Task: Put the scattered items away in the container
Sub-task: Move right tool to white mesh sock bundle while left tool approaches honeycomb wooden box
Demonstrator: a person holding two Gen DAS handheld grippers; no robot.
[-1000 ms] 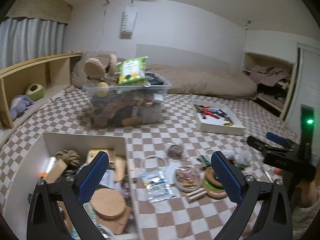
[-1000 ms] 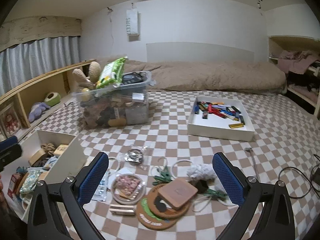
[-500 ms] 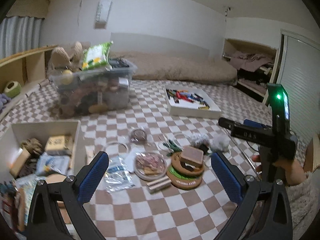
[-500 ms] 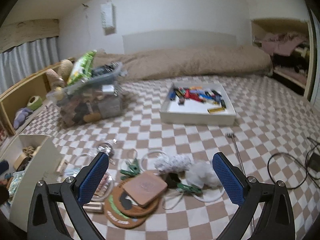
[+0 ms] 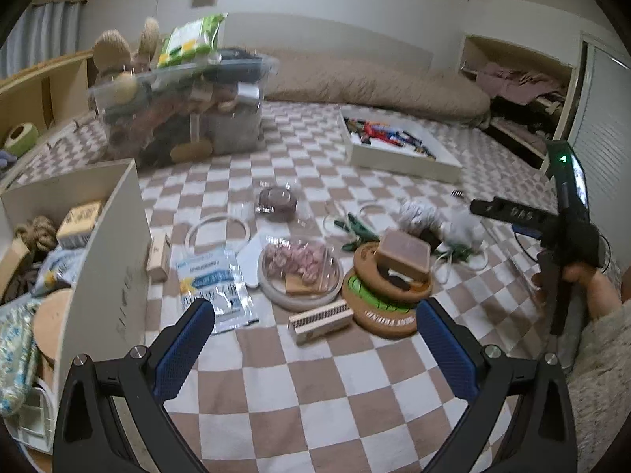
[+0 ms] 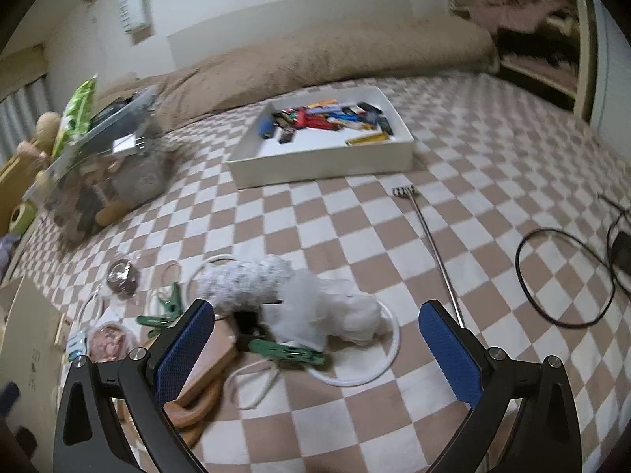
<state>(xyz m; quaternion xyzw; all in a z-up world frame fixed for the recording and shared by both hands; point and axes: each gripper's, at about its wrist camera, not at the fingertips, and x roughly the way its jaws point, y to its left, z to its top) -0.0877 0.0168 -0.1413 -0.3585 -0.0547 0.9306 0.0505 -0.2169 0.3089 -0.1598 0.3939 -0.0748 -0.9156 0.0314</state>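
Left gripper point(image 5: 315, 339): jaws wide apart, empty, hovering over checkered floor covering point(image 5: 299, 394). Just ahead: small striped box point(image 5: 320, 315), round dish of pink pieces point(image 5: 299, 272), stacked cork coasters point(image 5: 384, 295) with brown block on top. Clear packet point(image 5: 215, 287) beside dish, touching none of the fingers. Open container point(image 5: 114, 236) at left edge, already part-filled (rope, boxes, wooden disc visible inside).

Right gripper point(image 6: 315, 349): jaws wide apart, empty. Between them, further out: white fluffy bundle point(image 6: 327, 307), green clips point(image 6: 288, 351), white ring point(image 6: 366, 370). Metal rod point(image 6: 434, 248) to right. White tray point(image 6: 327, 157) of coloured pieces well beyond. Clear bin point(image 6: 102, 157) far left (blurred).
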